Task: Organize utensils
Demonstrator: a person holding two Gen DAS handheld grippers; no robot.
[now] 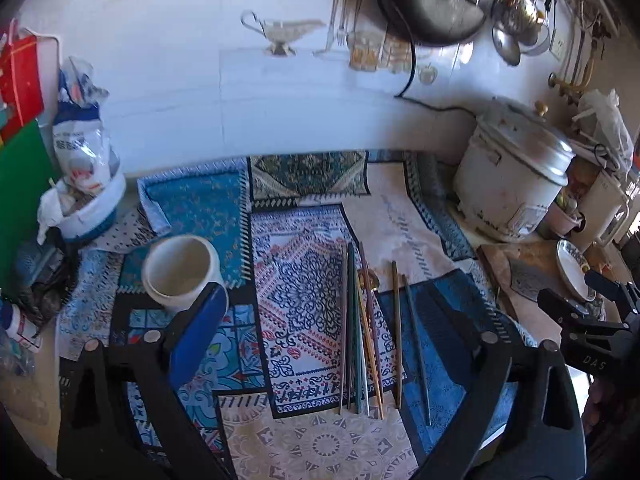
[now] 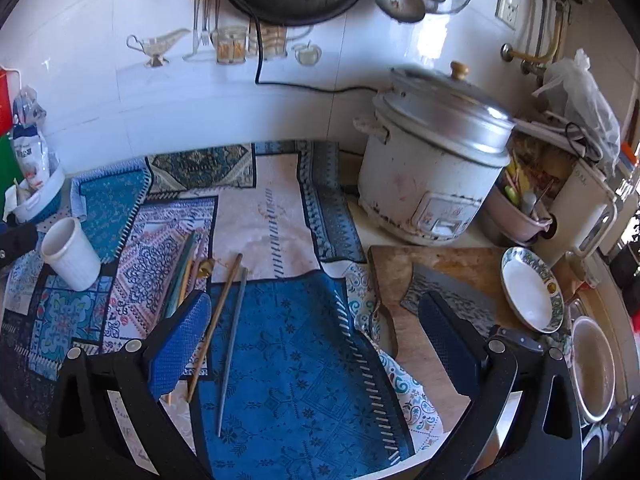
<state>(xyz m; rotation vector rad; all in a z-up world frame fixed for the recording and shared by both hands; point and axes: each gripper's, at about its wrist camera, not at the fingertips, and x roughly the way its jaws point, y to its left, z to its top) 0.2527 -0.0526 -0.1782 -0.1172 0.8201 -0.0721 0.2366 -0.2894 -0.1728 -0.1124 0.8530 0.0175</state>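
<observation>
Several chopsticks (image 1: 358, 332) lie bunched on the patterned mats. A brown chopstick (image 1: 396, 332) and a grey chopstick (image 1: 416, 348) lie apart to their right. Both show in the right wrist view, brown chopstick (image 2: 216, 320) and grey chopstick (image 2: 232, 348). A white cup (image 1: 180, 270) stands upright and empty at the left, also in the right wrist view (image 2: 70, 254). My left gripper (image 1: 320, 344) is open above the bunch, holding nothing. My right gripper (image 2: 316, 344) is open above the blue mat (image 2: 296, 360), right of the two loose chopsticks. It also shows at the left wrist view's right edge (image 1: 576, 308).
A white rice cooker (image 2: 432, 168) stands at the back right. A wooden cutting board (image 2: 416, 280) with a cleaver (image 2: 452, 292) and a patterned dish (image 2: 528, 288) lie right of the mats. A bag in a tub (image 1: 84, 168) stands at the far left. Tiled wall behind.
</observation>
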